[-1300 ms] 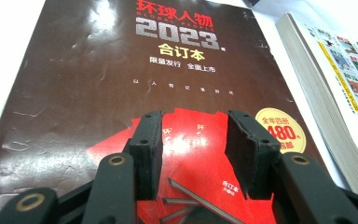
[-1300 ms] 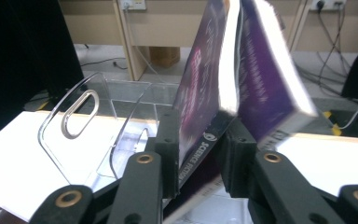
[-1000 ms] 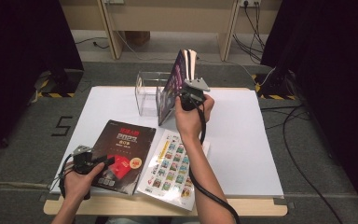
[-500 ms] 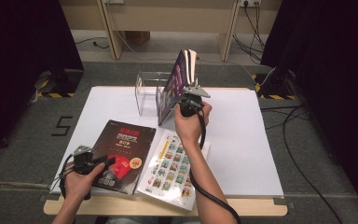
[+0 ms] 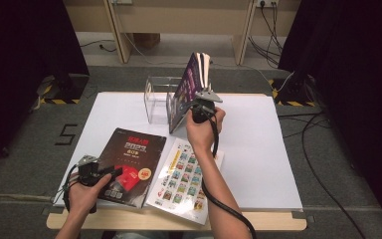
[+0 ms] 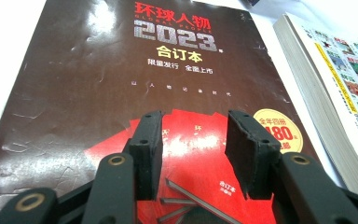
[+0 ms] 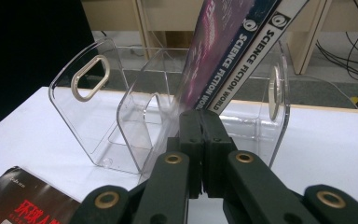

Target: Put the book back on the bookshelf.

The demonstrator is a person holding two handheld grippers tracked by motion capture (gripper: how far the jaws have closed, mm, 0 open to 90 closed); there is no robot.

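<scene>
Two Science Fiction World magazines (image 5: 191,84) (image 7: 233,42) stand tilted in the right end of a clear acrylic rack (image 5: 156,99) (image 7: 102,116). My right gripper (image 5: 185,107) (image 7: 200,114) is shut, its tips at the magazines' lower front corner; whether a page is pinched I cannot tell. A dark magazine with red art and "2023" (image 5: 132,159) (image 6: 121,84) lies flat near the table's front. My left gripper (image 5: 113,173) (image 6: 193,126) is open just over its lower half, with nothing between the fingers.
A thick book with a colourful picture-grid cover (image 5: 184,174) (image 6: 335,84) lies beside the dark magazine on its right. The white table (image 5: 258,149) has bare room to the right. The rack's left slots are unfilled. Cables trail on the floor at the right.
My right hand has shifted very slightly at the foot of the magazines. The left hand, the flat magazine and the book lie as before.
</scene>
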